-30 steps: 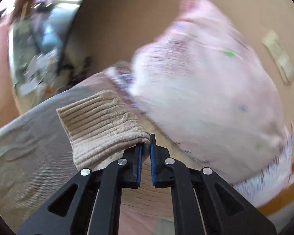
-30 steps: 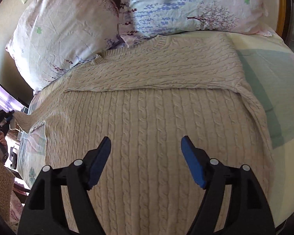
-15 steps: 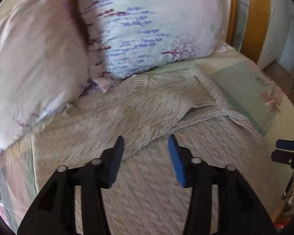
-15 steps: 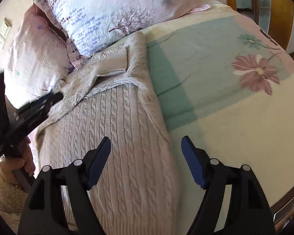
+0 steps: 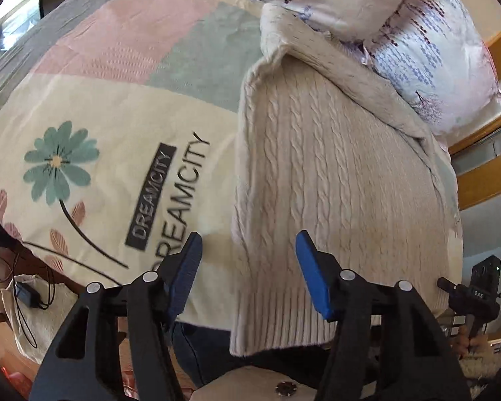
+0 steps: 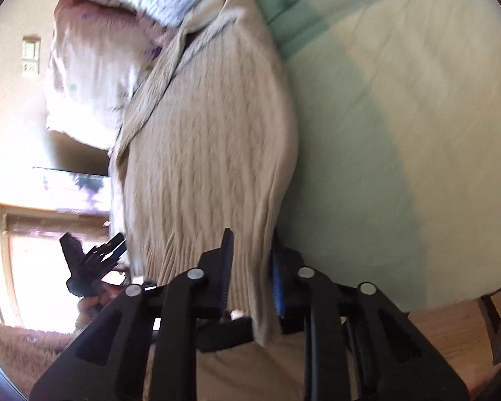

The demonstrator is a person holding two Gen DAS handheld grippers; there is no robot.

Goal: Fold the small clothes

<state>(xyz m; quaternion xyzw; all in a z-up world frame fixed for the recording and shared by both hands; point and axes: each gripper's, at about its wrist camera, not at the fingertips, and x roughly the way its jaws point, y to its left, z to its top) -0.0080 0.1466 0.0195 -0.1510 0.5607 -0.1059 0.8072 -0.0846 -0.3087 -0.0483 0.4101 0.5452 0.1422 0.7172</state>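
Sweater, cream cable-knit, lies lengthwise on the bed, filling the centre and right of the left wrist view, its ribbed hem hanging just over the mattress edge at lower centre. Both sleeves look folded across the chest at the top of the frame, just below the floral pillows, so the sleeve stage seems done, while the body has yet to be folded in half. The right gripper, at lower centre of its own view, pinches the hem corner on the sweater's right-hand edge. The left gripper is spread wide and holds nothing, hovering over the hem's left corner with one finger above the printed bedsheet and the other above the knit. By my judgement, it must grip that corner before the hem can be carried up toward the collar.
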